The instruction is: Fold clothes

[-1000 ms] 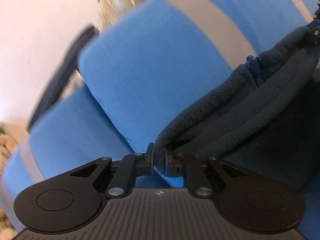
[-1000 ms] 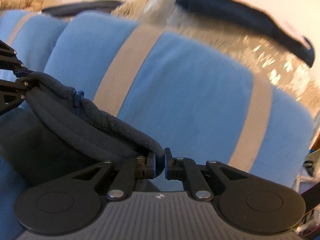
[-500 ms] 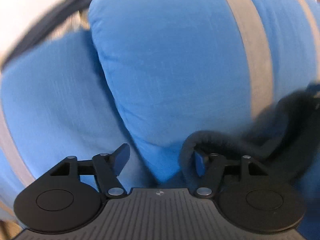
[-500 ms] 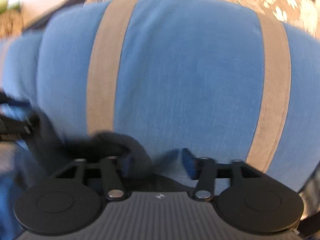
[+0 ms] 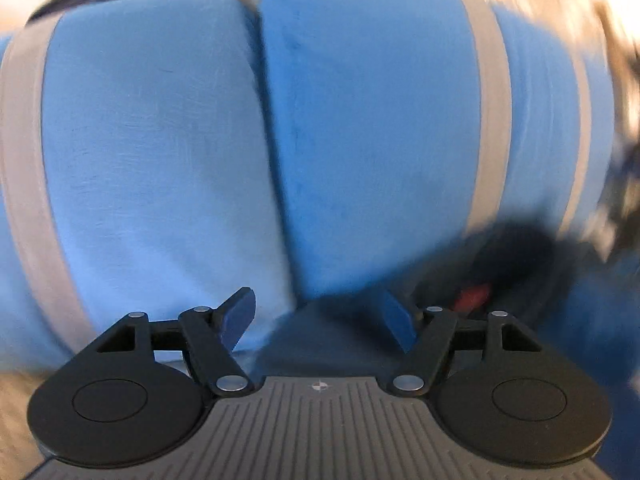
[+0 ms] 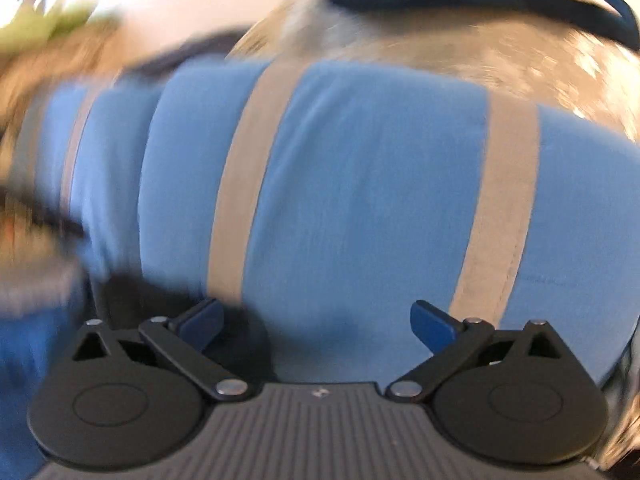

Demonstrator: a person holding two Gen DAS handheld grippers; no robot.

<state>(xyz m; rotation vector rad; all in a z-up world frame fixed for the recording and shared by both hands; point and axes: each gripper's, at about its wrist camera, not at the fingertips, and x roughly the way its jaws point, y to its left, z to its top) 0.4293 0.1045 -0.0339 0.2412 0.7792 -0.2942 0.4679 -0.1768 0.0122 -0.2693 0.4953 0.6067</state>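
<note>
With jaws opening and nothing between them, left gripper (image 5: 318,316) and right gripper (image 6: 318,322) face blue cushions (image 6: 360,200); dark fleece (image 5: 520,256) lies loose at cushion base, likely released to settle a fold.

Bright, even daylight; heavy motion blur at the fisheye-bent edges, centres sharper

The dark fleece garment (image 5: 532,256) — a motion-smeared blur — shows no readable edges or folds.
</note>
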